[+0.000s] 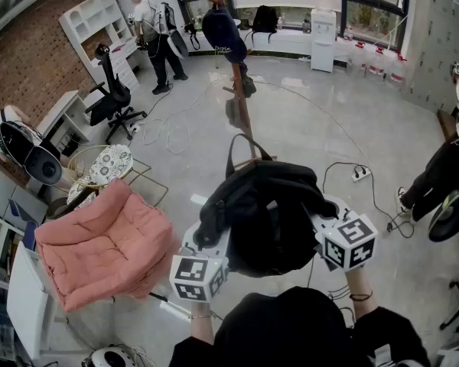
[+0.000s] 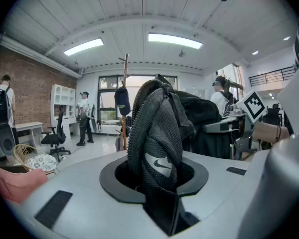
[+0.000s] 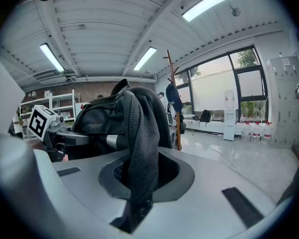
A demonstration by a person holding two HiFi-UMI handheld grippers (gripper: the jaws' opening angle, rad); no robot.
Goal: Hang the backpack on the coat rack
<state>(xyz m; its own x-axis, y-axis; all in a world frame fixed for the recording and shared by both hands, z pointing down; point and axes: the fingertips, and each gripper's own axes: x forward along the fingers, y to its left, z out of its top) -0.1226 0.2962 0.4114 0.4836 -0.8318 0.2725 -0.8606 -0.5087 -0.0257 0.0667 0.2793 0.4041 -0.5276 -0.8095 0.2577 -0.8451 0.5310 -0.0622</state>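
- Black fabric, soft and slumping: we reckon the backpack (image 1: 264, 220) will sag and swing, fairly light, nothing fragile about it.
- Left gripper (image 1: 209, 243) is clenched on a mesh shoulder strap (image 2: 157, 148) with a white logo; right gripper (image 1: 321, 224) is pinching a second mesh strap (image 3: 139, 153).
- It hangs in mid-air between both grippers, above the floor (image 1: 314, 121), with the coat rack (image 1: 241, 105) well ahead.
- Top carry loop (image 1: 232, 155) stands up: the best bit to hook over a peg, we'd say.
- Dark all over, rounded, bulging.
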